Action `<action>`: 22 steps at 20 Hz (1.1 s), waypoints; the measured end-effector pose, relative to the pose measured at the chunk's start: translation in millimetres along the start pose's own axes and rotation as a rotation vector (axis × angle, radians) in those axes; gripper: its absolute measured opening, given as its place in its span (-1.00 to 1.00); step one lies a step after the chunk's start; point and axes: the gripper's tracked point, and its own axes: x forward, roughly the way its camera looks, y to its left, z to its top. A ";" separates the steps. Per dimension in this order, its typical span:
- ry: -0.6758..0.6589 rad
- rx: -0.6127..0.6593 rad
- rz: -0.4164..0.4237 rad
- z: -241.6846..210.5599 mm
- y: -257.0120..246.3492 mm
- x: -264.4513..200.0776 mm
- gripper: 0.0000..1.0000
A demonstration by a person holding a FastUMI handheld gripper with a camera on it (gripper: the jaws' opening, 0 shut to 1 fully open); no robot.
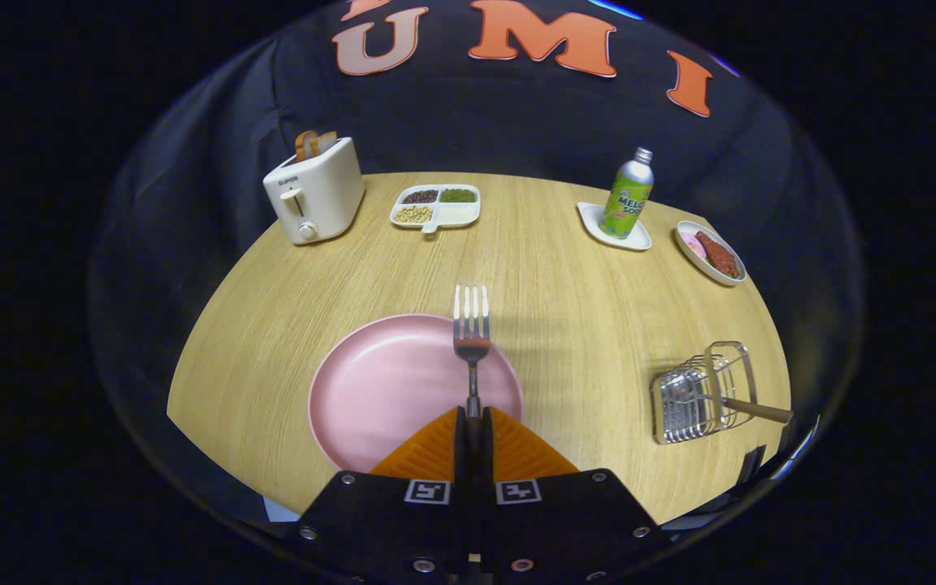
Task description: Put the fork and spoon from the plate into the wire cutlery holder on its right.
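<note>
Two orange fingers (pixel 435 447) of the gripper (pixel 473 416) are pressed together on the handle of a metal fork (pixel 472 333), pinching it low in the middle of the frame. The fork points straight ahead from the fingertips, tines away, its head over the far right rim of the pink plate (pixel 387 390), which has no cutlery lying on it. At the lower right of the frame, well apart from the plate, the wire cutlery holder (pixel 699 394) lies on the round wooden table (pixel 582 317); a wooden-handled utensil (pixel 748 408), likely the spoon, sticks out of it toward the right, its head too blurred behind the wires to tell. In the upper left stands a cream toaster (pixel 314 195) with bread slices (pixel 315 143) in its slots, and just to its right a divided dish (pixel 435 207) of beans and grains. In the upper right a green soda bottle (pixel 629 195) stands on a white coaster (pixel 598 223), beside an oval dish (pixel 708 252) of food.
</note>
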 end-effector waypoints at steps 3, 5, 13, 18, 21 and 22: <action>-0.025 0.023 -0.026 11.7 -32.5 -11.8 -0.88; -0.037 0.037 -0.051 17.1 -57.4 -18.9 -0.88; 0.077 0.021 -0.130 -7.1 -148.3 -39.0 -0.88; 0.170 0.000 -0.148 -21.3 -173.2 -41.4 -0.88; 0.246 0.003 -0.130 -34.7 -179.6 -42.5 -0.88; 0.262 -0.012 -0.133 -37.7 -184.0 -42.4 -0.88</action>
